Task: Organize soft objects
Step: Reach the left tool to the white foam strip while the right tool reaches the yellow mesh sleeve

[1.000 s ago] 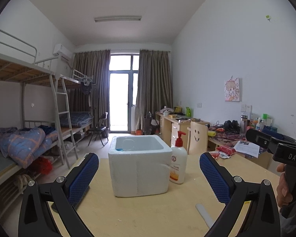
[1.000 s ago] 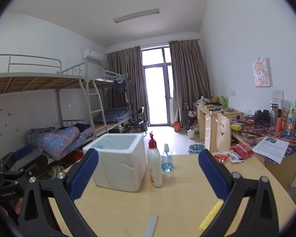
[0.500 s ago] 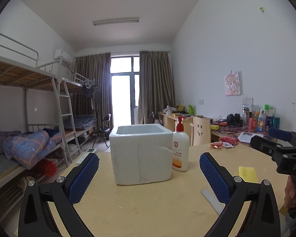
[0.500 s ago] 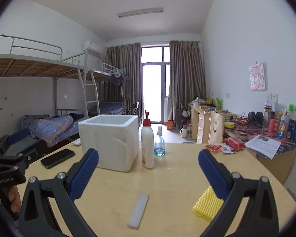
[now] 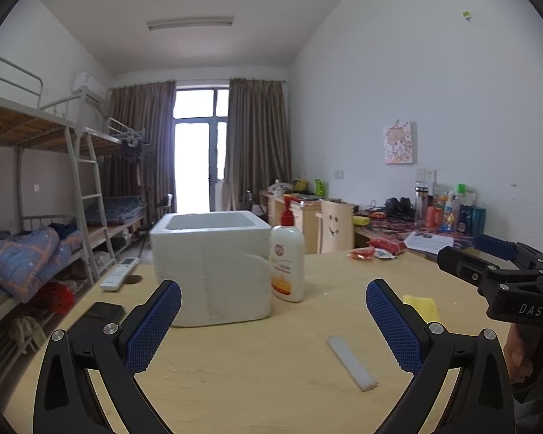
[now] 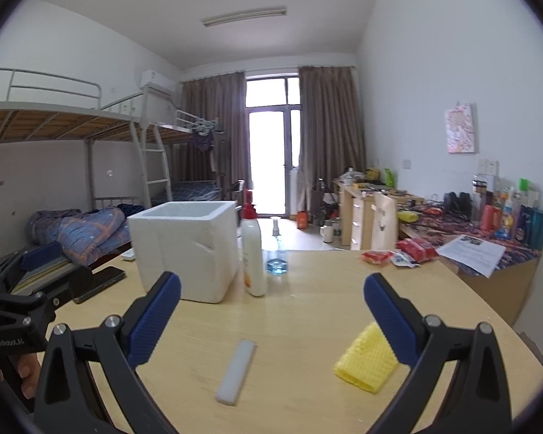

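Right now I am hovering both grippers, left (image 5: pixel 273 322) and right (image 6: pixel 271 318), spread and empty, over the table (image 6: pixel 307 311), readying to pinch the strip (image 6: pixel 236 370) at six o'clock or the sponge (image 6: pixel 365 361) at four, for the box (image 6: pixel 184 246) at eleven.

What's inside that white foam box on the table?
Only the upper inner walls of the white foam box show, plain white. Both cameras sit too low to see its floor, so any contents are hidden behind the near wall.
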Motion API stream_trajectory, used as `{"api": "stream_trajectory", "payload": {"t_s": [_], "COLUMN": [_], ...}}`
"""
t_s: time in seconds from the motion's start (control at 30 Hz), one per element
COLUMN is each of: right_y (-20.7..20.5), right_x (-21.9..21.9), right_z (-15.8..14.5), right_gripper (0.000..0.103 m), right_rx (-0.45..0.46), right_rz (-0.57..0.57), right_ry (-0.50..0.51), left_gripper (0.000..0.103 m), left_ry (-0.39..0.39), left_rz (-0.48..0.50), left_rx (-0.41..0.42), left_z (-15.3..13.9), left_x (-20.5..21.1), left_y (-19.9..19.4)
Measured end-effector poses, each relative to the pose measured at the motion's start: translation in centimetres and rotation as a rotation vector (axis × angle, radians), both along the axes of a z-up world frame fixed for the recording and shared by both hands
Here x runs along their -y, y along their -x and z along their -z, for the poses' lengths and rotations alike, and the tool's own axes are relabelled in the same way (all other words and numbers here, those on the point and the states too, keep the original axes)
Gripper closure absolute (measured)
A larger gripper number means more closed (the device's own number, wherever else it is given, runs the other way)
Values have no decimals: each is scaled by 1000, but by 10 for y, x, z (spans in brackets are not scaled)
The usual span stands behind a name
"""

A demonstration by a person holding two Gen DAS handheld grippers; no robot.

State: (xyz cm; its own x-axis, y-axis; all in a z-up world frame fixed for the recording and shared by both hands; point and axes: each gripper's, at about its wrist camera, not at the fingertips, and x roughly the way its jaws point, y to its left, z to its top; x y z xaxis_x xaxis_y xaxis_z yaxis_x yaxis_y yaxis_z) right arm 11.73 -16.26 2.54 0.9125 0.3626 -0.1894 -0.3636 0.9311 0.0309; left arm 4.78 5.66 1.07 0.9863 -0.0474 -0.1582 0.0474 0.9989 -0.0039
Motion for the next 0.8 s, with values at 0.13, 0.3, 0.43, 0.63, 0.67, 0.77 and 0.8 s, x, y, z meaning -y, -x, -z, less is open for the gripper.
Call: {"api": "stream_trajectory", "payload": {"t_s": [0.13,0.3,0.43,0.63,0.67,0.77,0.8], "right_y": [2,4,6,-5,-6,-13,-15], "right_x": [18,40,52,61,61,63,63], "right_z": [2,6,10,18,19,26,28], "right_gripper": [1,1,1,1,1,1,1], "right_rx": [-12,-33,-47,-93,-96,-121,-132], "right_rz": [35,96,129,156,160,172,168], "right_ry": [-19,-23,-26,-22,-21,-6,-3], "left_gripper": [1,1,1,1,1,1,1], "left_ry": [9,7,9,9,10,10,11], "left_rz": [66,127,166,188,188,187,187], "left_rx": [-40,-67,-93,-164,-172,-203,-216], "left_z": [5,10,15,23,24,28,30], "left_x": [17,33,47,61,63,66,68], "left_y": [-11,-20,-27,-41,-43,-48,-51]}}
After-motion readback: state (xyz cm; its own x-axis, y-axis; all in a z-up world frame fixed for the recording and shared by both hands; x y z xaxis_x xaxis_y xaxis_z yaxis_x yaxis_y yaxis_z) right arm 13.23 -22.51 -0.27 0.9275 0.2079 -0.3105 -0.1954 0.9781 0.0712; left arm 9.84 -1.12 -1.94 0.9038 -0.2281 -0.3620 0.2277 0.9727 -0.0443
